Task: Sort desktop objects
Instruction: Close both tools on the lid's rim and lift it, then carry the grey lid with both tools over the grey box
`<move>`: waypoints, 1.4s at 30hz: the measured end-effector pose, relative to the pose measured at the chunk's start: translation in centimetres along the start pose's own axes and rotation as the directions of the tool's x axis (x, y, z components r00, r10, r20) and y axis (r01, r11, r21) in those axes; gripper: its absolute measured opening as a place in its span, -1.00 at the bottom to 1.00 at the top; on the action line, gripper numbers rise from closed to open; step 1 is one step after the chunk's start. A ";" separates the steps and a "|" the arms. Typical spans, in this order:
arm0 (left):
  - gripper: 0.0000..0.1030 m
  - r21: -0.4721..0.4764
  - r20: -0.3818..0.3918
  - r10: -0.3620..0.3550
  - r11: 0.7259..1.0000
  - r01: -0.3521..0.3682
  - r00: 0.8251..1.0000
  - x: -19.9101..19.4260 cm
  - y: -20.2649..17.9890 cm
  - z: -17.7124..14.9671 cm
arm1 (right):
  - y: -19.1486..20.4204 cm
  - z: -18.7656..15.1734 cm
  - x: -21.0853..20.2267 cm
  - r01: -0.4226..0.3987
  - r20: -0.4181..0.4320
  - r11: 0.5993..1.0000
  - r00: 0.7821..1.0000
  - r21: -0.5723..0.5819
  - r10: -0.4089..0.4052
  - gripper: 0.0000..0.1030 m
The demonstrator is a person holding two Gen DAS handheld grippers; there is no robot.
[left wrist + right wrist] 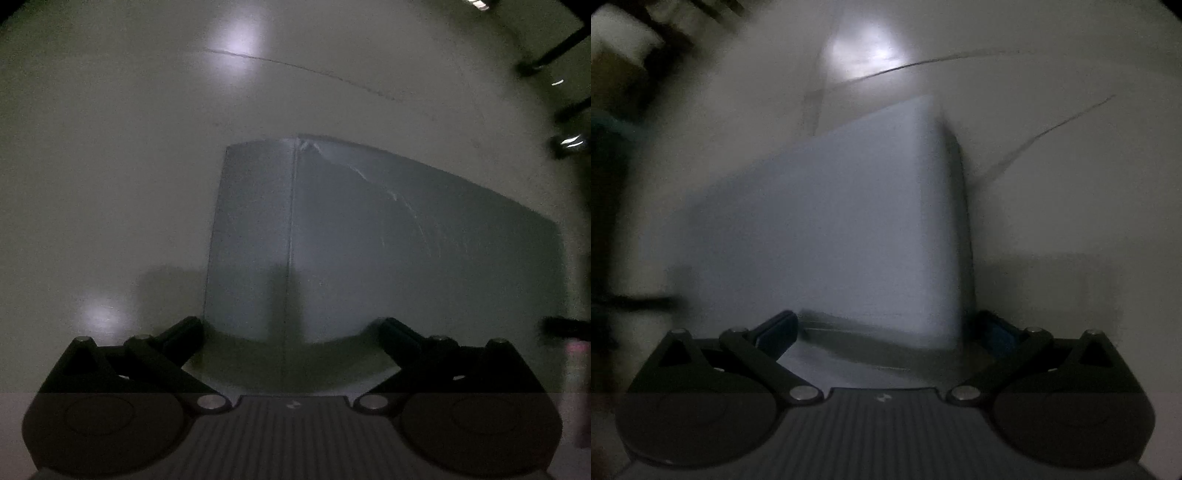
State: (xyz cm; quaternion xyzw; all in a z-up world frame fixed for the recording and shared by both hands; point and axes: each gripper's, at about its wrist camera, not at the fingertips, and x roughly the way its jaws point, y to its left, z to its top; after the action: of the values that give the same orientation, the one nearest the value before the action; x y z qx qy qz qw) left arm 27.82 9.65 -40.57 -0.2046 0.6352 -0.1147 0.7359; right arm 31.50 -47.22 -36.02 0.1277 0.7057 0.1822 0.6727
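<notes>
Both views are very dark. A pale grey-blue box (369, 240) stands on a glossy light surface, and one upright corner edge of it runs down between the fingers of my left gripper (291, 332). That gripper's jaws stand wide apart, straddling the corner. The right wrist view shows the same kind of box (842, 229), blurred, with its right edge close to the right finger (993, 328). My right gripper (886, 328) is also spread wide, and the box reaches left past its left finger. Whether any pad touches the box is unclear.
The light surface (110, 166) carries a thin dark crack (295, 66) and bright light reflections. Black legs or bars (550, 55) stand at the upper right of the left view. Dark, blurred furniture (620, 110) fills the right view's left edge.
</notes>
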 end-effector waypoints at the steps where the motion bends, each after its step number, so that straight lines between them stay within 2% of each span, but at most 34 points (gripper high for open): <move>1: 1.00 0.008 -0.001 0.003 1.000 -0.003 1.000 0.1 -0.6 -0.3 | 0.3 0.0 0.0 -0.007 -0.005 1.000 1.000 0.005 0.007 1.00; 3: 1.00 0.029 0.005 0.034 0.999 -0.034 0.999 0.3 -1.6 -0.8 | 0.9 -0.1 0.1 0.031 0.003 0.999 1.000 -0.024 -0.031 1.00; 11: 1.00 0.091 0.029 0.106 0.990 -0.108 0.994 -0.1 -4.0 -1.9 | 1.1 -0.1 -1.3 0.088 -0.011 0.995 0.996 -0.039 -0.089 1.00; 18: 1.00 0.119 0.085 0.129 0.983 -0.138 0.988 -4.1 -5.0 -1.1 | 1.9 0.8 -4.2 0.088 0.013 0.994 0.996 -0.058 -0.087 1.00; 23: 1.00 0.119 0.101 0.143 0.981 -0.155 0.984 -5.7 -5.1 1.0 | 2.8 1.4 -6.9 0.091 0.014 0.992 0.996 -0.084 -0.090 1.00; 24: 1.00 0.119 0.104 0.145 0.980 -0.157 0.984 -5.9 -6.6 0.7 | 3.0 1.4 -7.4 0.091 0.014 0.992 0.996 -0.089 -0.090 1.00; 27: 1.00 0.120 0.116 0.150 0.979 -0.163 0.982 -8.1 -7.4 0.3 | 3.5 1.3 -8.7 0.088 0.018 0.990 0.996 -0.107 -0.087 1.00; 32: 1.00 0.133 0.124 0.174 0.973 -0.190 0.977 -10.0 -7.8 -0.8 | 4.7 1.0 -11.9 0.093 0.032 0.988 0.995 -0.123 -0.089 1.00; 40: 1.00 0.148 0.124 0.187 0.968 -0.204 0.975 -15.7 -8.4 -2.5 | 6.6 0.9 -16.4 0.082 0.040 0.989 0.996 -0.121 -0.078 1.00; 42: 1.00 0.139 0.132 0.184 0.969 -0.202 0.974 -16.9 -7.9 -2.8 | 7.3 0.8 -16.4 0.087 0.048 0.989 0.996 -0.122 -0.082 1.00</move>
State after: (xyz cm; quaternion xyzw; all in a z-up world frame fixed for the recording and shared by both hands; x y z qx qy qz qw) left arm 23.02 9.41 -22.33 -0.0917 0.5968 -0.0780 0.7933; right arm 32.83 -47.54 -18.07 0.0595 0.6832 0.1945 0.7013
